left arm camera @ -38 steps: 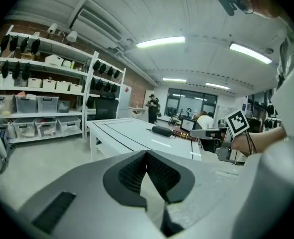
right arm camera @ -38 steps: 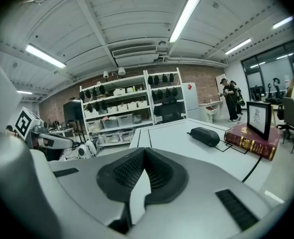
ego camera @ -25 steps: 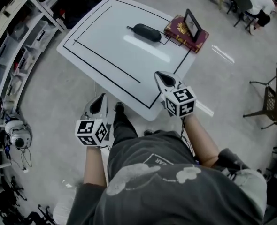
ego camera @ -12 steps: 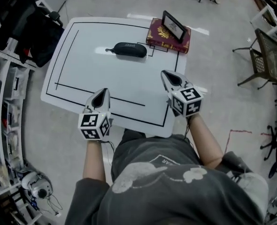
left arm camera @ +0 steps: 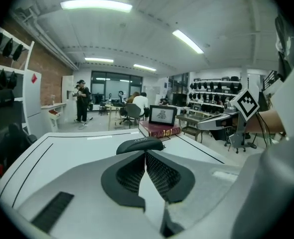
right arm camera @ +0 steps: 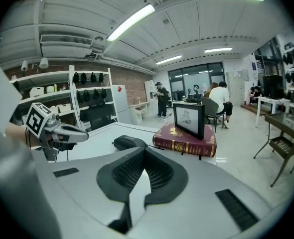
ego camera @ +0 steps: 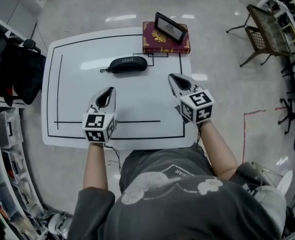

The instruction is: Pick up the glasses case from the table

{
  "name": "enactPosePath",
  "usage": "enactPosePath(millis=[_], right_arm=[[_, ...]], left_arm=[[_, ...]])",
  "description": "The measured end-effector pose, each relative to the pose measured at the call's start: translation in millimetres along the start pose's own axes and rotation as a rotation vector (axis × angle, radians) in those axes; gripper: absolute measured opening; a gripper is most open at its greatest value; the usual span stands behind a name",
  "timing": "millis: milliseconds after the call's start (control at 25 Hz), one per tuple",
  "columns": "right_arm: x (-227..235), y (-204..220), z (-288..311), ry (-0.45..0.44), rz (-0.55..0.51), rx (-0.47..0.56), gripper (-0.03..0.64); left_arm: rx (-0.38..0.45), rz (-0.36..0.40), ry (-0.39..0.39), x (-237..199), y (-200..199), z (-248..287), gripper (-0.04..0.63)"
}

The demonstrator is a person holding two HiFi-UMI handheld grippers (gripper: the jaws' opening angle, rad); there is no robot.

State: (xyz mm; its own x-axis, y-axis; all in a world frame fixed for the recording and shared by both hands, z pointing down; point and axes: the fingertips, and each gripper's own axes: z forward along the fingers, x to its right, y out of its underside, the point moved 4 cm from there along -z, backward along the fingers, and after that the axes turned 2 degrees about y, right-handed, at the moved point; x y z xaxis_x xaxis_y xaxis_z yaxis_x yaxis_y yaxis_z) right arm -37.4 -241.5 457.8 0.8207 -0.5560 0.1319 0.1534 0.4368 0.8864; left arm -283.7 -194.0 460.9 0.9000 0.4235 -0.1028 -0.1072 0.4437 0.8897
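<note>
Both tools are pinched fully shut with nothing in them: the left tool (ego camera: 107, 91) and right tool (ego camera: 175, 78) hover over the near half of the table (ego camera: 72, 101). The case (ego camera: 129, 64) lies flat at the far middle, just left of the book (ego camera: 152, 44) and well apart from both. We reckon the trick is to open one tool wide first, come in low across the case's narrow width near its middle, and stay off the book. Versus a second ago, we're now squared up to the table and the left tool has come in from over the floor, while the case hasn't budged.
</note>
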Motion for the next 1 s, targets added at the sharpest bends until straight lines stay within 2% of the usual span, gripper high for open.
enactPosePath(millis=[160, 200, 320, 440, 480, 640, 760, 1000], right_arm=[[-0.5, -1.1, 4.2, 0.038, 0.013, -0.004, 0.000], [-0.5, -1.4, 5.8, 0.049, 0.015, -0.004, 0.000], [-2.2, -1.5, 11.3, 0.076, 0.028, -0.005, 0.000], [-4.8, -1.0, 16.3, 0.088, 0.033, -0.011, 0.000], [-5.3, -1.2, 18.2, 0.092, 0.032, -0.013, 0.000], [-7.7, -1.2, 24.2, 0.109, 0.040, -0.024, 0.000], [-6.9, -0.4, 28.6, 0.122, 0.042, -0.039, 0.000], [-6.2, -0.3, 37.1, 0.135, 0.045, -0.064, 0.000]], left_arm=[[-0.023, 0.071, 0.069, -12.2, -5.3, 21.9, 0.012], [-0.027, 0.090, 0.086, -14.5, -7.1, 26.6, 0.032], [-0.049, 0.138, 0.153, -19.1, -10.9, 40.5, 0.122], [-0.109, 0.202, 0.229, -21.7, -6.9, 56.0, 0.199], [-0.128, 0.224, 0.250, -23.4, -5.2, 61.5, 0.243], [-0.161, 0.294, 0.302, -33.6, -6.0, 79.1, 0.353], [-0.186, 0.345, 0.338, -40.1, -9.2, 92.1, 0.386], [-0.268, 0.436, 0.430, -44.7, -8.8, 116.0, 0.408]])
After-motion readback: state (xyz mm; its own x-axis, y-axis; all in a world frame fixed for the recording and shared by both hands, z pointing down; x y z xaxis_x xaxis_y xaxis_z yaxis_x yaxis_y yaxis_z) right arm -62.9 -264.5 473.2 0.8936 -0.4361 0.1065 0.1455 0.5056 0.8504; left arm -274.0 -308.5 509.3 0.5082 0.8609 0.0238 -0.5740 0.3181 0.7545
